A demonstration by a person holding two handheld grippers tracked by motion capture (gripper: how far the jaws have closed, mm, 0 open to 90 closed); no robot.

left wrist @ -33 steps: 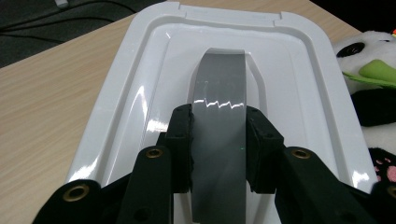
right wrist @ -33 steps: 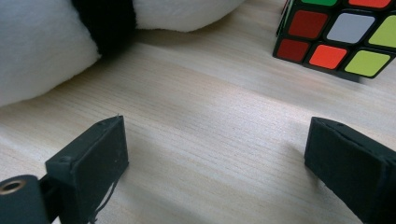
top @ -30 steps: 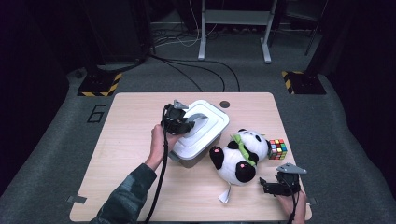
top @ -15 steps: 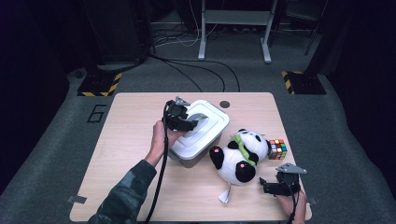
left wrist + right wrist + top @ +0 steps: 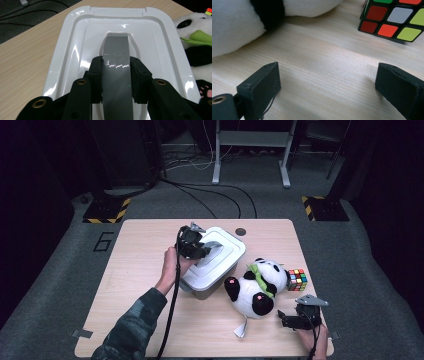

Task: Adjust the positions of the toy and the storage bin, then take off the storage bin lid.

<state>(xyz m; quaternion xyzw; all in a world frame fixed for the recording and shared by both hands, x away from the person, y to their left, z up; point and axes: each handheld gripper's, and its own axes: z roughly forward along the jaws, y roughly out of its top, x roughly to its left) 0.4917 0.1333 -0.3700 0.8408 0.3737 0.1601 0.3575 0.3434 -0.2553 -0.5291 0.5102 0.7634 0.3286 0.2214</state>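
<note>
The step in hand looks like lifting the white lid (image 5: 216, 251) off the grey storage box (image 5: 199, 290) by its grey handle (image 5: 117, 72). To do it well, keep the grip centred on the handle strap, pull straight up so the lid clears its rim evenly, and keep the box from tipping toward the plush panda (image 5: 255, 285) at its 4 o'clock.

Nearest the person, at the tabletop's (image 5: 125, 270) 5 o'clock corner, the right claw (image 5: 289, 320) rests low with its 2 jaws released and spread wide, nothing between them but bare wood. The Rubik's cube (image 5: 297, 279) sits just beyond it, at 12 o'clock from it, touching the panda's side.

Farther out, near the tabletop's centre, the left claw (image 5: 205, 251) has just been closing and is clenched on the lid's handle; the pads (image 5: 98, 75) press its 2 edges.
</note>
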